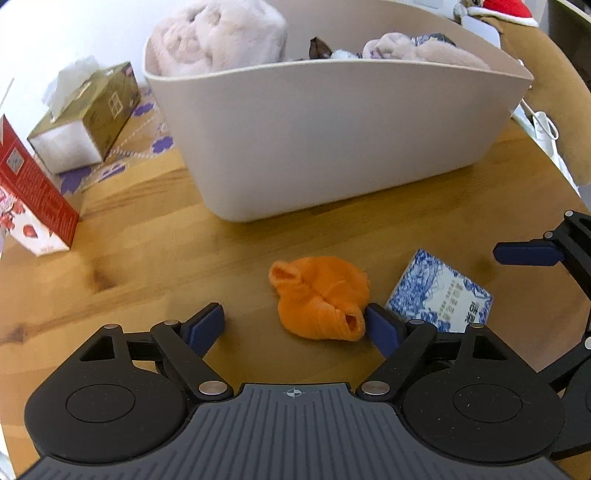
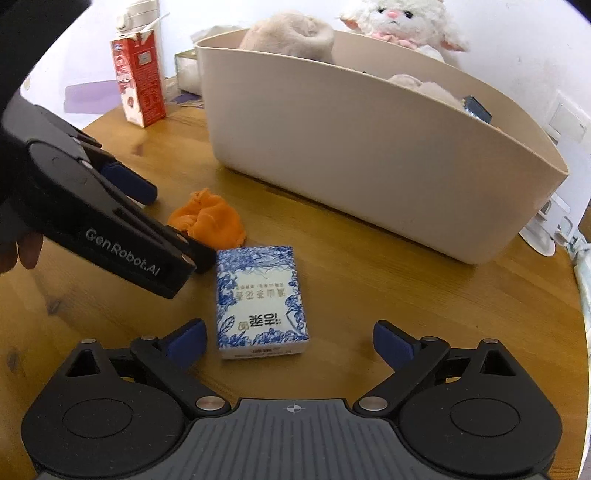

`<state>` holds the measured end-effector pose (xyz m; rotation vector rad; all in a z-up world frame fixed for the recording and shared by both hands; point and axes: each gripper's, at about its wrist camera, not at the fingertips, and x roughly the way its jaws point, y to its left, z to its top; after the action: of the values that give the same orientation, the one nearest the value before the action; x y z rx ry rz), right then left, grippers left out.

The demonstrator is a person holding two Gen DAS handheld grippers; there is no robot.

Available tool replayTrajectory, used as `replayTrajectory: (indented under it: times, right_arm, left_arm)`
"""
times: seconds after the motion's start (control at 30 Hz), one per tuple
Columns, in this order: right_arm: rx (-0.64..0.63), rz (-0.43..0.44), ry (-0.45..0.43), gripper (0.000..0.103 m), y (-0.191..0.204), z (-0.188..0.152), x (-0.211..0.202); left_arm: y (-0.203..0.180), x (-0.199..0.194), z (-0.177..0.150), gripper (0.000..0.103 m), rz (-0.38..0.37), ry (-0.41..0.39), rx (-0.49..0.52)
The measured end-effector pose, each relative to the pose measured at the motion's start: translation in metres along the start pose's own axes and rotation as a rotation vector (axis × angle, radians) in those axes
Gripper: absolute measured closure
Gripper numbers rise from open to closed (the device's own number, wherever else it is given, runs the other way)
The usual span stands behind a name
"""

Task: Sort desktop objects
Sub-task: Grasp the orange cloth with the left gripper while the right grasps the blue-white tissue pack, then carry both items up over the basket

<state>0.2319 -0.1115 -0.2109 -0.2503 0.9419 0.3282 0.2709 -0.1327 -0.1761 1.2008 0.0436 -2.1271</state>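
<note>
A crumpled orange sock (image 1: 321, 295) lies on the round wooden table (image 1: 147, 236). My left gripper (image 1: 295, 325) stands open around its near side, and the right pad is next to the sock's cuff. To the right of the sock lies a blue-and-white patterned box (image 2: 260, 299), flat on the table. My right gripper (image 2: 290, 339) is open just in front of the box, whose near end sits between the fingers, closer to the left pad. Behind both stands a beige bin (image 2: 369, 166) holding pale plush items. One of the right gripper's fingers (image 1: 528, 253) shows in the left wrist view.
A red carton (image 2: 140, 85) and a tissue box (image 1: 85, 114) stand at the back left. A white plush lamb (image 2: 399, 18) sits behind the bin. White cabling (image 1: 543, 125) lies at the table's right edge. A hand (image 2: 18, 254) holds the left gripper.
</note>
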Motion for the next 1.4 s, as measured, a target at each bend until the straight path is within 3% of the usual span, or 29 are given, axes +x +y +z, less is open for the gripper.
replayTrajectory:
  times: [0.1,0.27,0.33,0.5,0.53,0.63,0.73,1.4]
  right_arm:
    - [-0.018,-0.009,-0.015,0.004,0.000,0.001,0.001]
    - [-0.029,-0.001,-0.045,0.014,-0.001,0.002,-0.001]
    - [-0.037,0.015,-0.052,0.025,-0.001,0.002,-0.001]
    - [-0.084,0.039,-0.061,0.054,0.005,0.009,-0.002]
    - [-0.097,0.036,-0.059,0.057,0.007,0.010,-0.002]
    - [-0.103,0.034,-0.053,0.059,0.009,0.012,-0.002]
    - [-0.095,0.029,-0.046,0.060,0.008,0.010,-0.004]
    - [0.000,0.031,-0.060,0.060,-0.009,-0.003,-0.055]
  left_arm:
    - [0.000,0.001,0.001,0.019,-0.003,-0.028,0.009]
    - [0.000,0.000,0.003,0.042,-0.029,-0.070,0.025]
    - [-0.002,-0.001,0.004,0.050,-0.043,-0.078,0.048]
    - [-0.007,-0.003,0.006,0.056,-0.041,-0.072,0.046]
    - [-0.008,-0.004,0.006,0.064,-0.043,-0.072,0.049]
    - [-0.011,-0.007,0.004,0.080,-0.052,-0.074,0.067]
    - [-0.010,-0.007,0.003,0.084,-0.055,-0.069,0.081]
    - [-0.002,-0.043,-0.010,0.088,-0.067,-0.107,0.067]
